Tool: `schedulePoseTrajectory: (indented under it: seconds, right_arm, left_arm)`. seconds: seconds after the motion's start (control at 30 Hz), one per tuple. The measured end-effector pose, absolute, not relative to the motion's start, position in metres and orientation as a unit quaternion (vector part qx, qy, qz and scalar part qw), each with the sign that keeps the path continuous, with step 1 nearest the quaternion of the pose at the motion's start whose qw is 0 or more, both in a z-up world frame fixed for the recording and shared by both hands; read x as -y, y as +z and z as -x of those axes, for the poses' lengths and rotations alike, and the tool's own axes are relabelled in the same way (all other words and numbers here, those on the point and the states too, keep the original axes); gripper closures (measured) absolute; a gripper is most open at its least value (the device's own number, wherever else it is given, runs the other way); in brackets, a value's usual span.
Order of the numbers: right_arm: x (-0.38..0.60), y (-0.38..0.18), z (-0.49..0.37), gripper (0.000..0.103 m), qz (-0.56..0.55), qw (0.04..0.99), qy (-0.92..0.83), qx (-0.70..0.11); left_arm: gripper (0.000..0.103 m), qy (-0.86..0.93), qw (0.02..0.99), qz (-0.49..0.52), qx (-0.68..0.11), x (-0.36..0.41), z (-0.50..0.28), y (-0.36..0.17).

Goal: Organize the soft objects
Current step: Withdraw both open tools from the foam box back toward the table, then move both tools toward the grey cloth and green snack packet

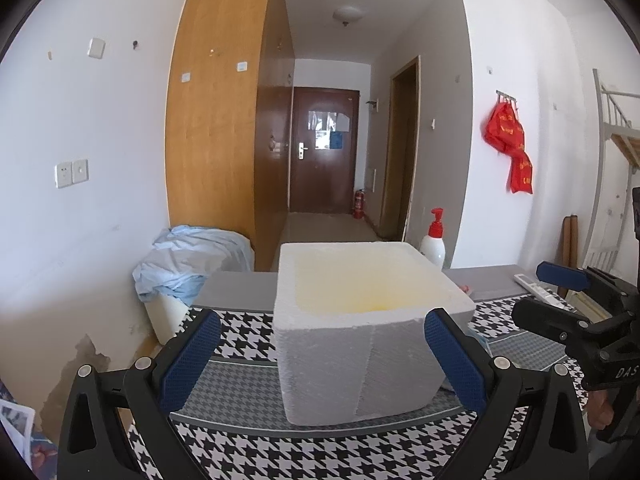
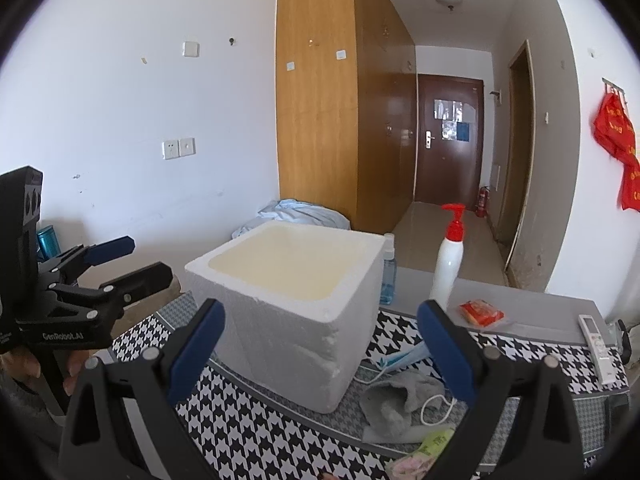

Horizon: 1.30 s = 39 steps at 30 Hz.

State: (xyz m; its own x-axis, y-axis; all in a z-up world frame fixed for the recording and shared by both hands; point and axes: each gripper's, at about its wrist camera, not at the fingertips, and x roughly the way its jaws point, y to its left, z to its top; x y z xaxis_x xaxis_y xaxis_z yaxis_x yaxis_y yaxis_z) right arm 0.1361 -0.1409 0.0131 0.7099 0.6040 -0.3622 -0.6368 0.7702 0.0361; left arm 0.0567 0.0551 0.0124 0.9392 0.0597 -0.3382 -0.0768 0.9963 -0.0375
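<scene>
Two grippers are hovering wide and empty before the foam box (image 2: 288, 300). The left gripper (image 1: 322, 356) is facing its near wall. Right of the right gripper (image 2: 320, 344), a grey cloth (image 2: 400, 396), a blue mask (image 2: 404, 356) and pale packets (image 2: 424, 452) are lying unsorted; most work is likely remaining.

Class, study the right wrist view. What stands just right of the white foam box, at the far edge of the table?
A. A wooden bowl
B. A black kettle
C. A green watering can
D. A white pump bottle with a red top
D: the white pump bottle with a red top stands upright beside the white foam box.
</scene>
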Motion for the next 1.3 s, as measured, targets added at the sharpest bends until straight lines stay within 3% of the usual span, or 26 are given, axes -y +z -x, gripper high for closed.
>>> schedulePoseTrajectory:
  seconds: [1.3]
  right_arm:
    - [0.189,-0.01,-0.117,0.004,0.034,0.936,0.298,-0.183]
  left_arm:
    - [0.001,-0.02,0.983,0.027,-0.18,-0.01,-0.052,-0.01]
